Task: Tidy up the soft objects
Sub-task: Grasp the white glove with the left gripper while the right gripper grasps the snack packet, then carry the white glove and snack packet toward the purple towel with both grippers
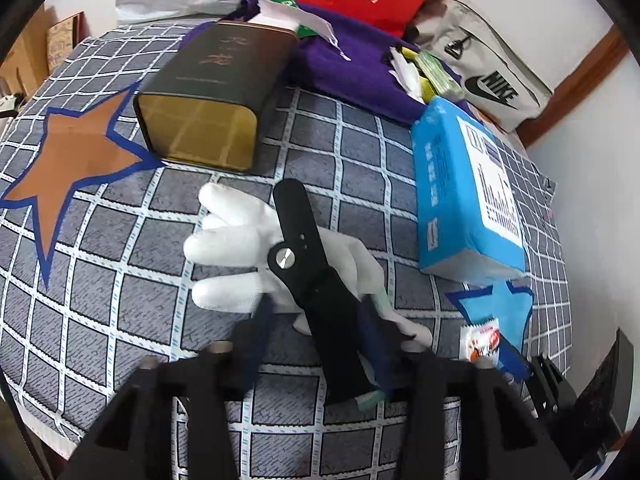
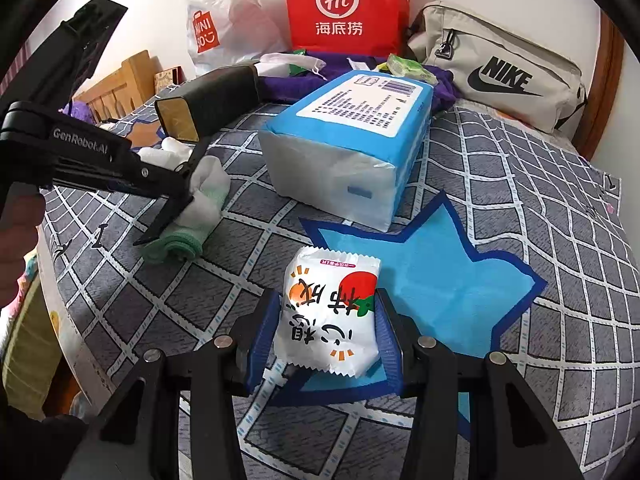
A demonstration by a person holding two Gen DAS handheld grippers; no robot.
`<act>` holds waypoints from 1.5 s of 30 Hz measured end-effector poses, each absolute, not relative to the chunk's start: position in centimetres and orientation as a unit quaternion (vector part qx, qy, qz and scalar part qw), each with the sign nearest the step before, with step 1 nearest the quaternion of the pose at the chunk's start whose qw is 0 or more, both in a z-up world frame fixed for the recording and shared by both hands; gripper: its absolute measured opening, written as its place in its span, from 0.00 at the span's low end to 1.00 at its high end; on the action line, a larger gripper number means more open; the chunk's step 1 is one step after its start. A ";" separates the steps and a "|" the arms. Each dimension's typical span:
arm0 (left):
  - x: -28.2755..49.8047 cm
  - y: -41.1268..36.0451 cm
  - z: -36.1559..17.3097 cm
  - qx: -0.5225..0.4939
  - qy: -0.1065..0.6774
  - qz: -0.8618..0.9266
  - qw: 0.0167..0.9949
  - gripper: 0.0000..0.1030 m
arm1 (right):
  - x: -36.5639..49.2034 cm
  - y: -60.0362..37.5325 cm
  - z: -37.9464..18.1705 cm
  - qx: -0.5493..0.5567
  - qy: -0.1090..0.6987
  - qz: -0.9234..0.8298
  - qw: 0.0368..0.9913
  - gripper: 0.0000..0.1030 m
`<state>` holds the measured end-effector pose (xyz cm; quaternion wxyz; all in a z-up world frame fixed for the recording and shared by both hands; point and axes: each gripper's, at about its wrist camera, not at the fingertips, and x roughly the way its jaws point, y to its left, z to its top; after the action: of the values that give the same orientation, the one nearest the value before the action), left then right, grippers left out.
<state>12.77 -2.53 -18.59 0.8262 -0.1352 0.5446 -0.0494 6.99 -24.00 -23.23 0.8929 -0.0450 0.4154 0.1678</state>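
The right gripper is clamped on a white snack packet, which sits between its blue pads. The left gripper stands parted around a black strap lying across a white glove just ahead of its fingers.

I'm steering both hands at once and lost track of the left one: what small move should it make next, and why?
Probably close the left tool on the black strap. The strap lies between its open fingers, on top of the white glove, and nothing is gripped yet. The right tool holds the snack packet, so it can wait.
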 end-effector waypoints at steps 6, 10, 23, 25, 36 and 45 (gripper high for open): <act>14.2 -4.3 -19.7 -0.113 0.554 -0.036 0.824 0.52 | 6.9 -24.1 -23.2 -0.053 0.421 0.167 0.890 0.46; 14.0 -4.9 -19.5 -0.096 0.534 -0.033 0.840 0.25 | 6.7 -24.1 -23.3 -0.056 0.419 0.167 0.891 0.46; 12.1 -1.9 -16.6 -0.087 0.513 -0.040 0.853 0.24 | 6.5 -24.3 -23.3 -0.055 0.424 0.166 0.889 0.46; 12.2 -0.7 -16.7 -0.087 0.514 -0.027 0.853 0.24 | 6.6 -24.2 -23.3 -0.055 0.425 0.165 0.888 0.46; 11.5 1.1 -19.2 -0.078 0.533 -0.039 0.841 0.26 | 6.7 -23.9 -23.3 -0.061 0.431 0.153 0.887 0.47; 10.7 3.8 -18.3 -0.101 0.507 -0.044 0.855 0.25 | 6.9 -23.7 -23.2 -0.060 0.439 0.143 0.885 0.46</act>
<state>10.66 3.79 -18.28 0.8552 -0.1007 0.5066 -0.0437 6.94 -23.68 -23.24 0.8849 -0.0598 0.4390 0.1434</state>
